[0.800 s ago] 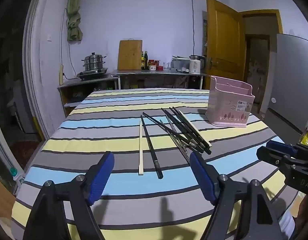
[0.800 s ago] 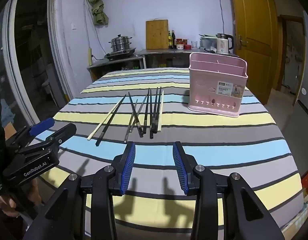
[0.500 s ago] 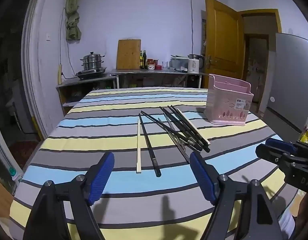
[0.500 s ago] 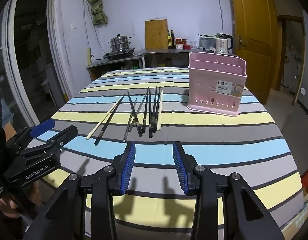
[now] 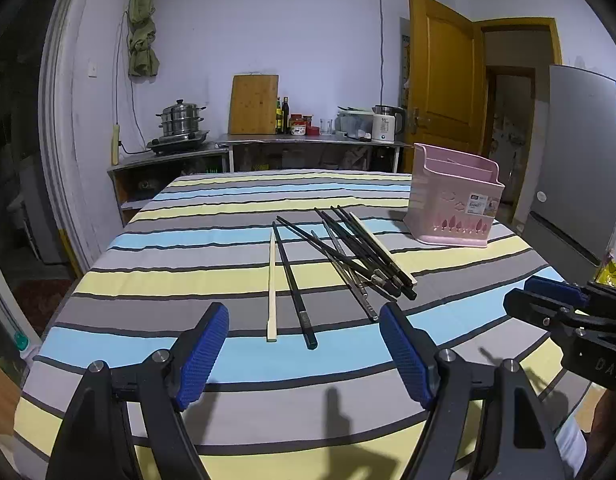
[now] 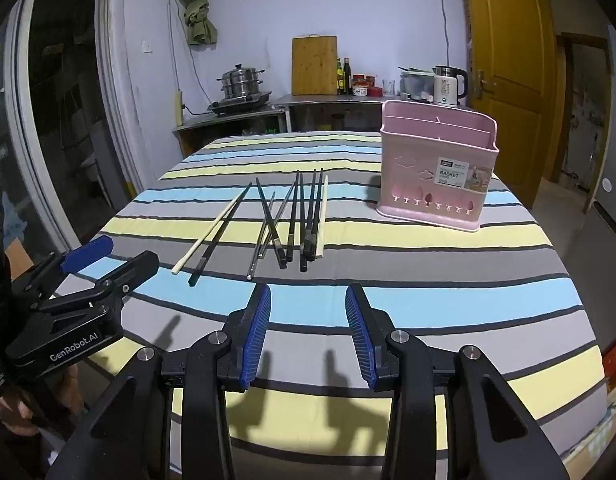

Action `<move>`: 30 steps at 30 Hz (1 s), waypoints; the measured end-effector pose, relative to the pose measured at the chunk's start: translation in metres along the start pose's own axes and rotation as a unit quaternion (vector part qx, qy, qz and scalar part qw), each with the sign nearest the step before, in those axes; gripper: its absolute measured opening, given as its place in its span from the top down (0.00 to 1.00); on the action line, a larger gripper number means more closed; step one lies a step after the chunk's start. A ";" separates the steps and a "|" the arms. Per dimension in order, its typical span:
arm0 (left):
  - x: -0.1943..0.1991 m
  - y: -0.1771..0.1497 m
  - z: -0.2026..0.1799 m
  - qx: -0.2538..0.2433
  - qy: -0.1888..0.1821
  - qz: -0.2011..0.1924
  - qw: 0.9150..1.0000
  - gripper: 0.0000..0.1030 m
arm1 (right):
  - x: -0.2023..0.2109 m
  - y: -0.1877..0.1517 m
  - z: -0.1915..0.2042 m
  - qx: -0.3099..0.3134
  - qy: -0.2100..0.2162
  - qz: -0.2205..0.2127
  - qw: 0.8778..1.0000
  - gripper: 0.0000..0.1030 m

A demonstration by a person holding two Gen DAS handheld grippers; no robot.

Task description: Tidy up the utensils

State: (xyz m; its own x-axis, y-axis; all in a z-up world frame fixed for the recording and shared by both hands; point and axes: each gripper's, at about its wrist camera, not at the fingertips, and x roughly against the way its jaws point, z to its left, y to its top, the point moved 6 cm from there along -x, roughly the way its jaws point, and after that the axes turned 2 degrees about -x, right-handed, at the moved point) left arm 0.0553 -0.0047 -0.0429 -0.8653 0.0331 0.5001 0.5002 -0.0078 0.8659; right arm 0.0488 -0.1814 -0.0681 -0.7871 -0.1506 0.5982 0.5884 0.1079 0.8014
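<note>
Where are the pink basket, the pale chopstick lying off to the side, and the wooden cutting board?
Pink basket [image 6: 435, 184]: right wrist view, front wall.
Pale chopstick [image 5: 271, 284]: left wrist view, mid-shaft.
Cutting board [image 5: 254, 104]: left wrist view, centre face.

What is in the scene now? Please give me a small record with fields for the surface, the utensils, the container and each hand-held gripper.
surface: table under a striped cloth
utensils: chopsticks lying loose on the cloth, mostly black, two pale ones, some crossing each other
container: pink basket, upright, to the right of the chopsticks, apart from them; no chopsticks seen in it
left hand-held gripper: open, holding nothing, short of the chopsticks
right hand-held gripper: open, narrower gap, holding nothing
background: counter with a steel pot and a cutting board
</note>
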 end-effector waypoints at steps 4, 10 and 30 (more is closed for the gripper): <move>0.000 0.000 -0.001 -0.001 -0.003 0.002 1.000 0.24 | -0.002 0.000 0.000 0.000 0.000 0.002 1.000 0.61; 0.001 0.000 -0.003 -0.001 -0.006 0.002 1.000 0.24 | -0.004 -0.001 0.001 -0.001 0.000 0.002 1.000 0.61; 0.002 0.002 -0.005 -0.002 -0.010 0.002 1.000 0.24 | -0.003 0.001 0.001 0.001 0.001 0.003 1.000 0.61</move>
State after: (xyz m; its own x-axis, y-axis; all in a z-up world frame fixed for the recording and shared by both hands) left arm 0.0547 -0.0092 -0.0406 -0.8626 0.0522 0.5031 0.5032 -0.0124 0.8641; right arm 0.0515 -0.1801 -0.0696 -0.7835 -0.1523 0.6024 0.5922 0.1101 0.7982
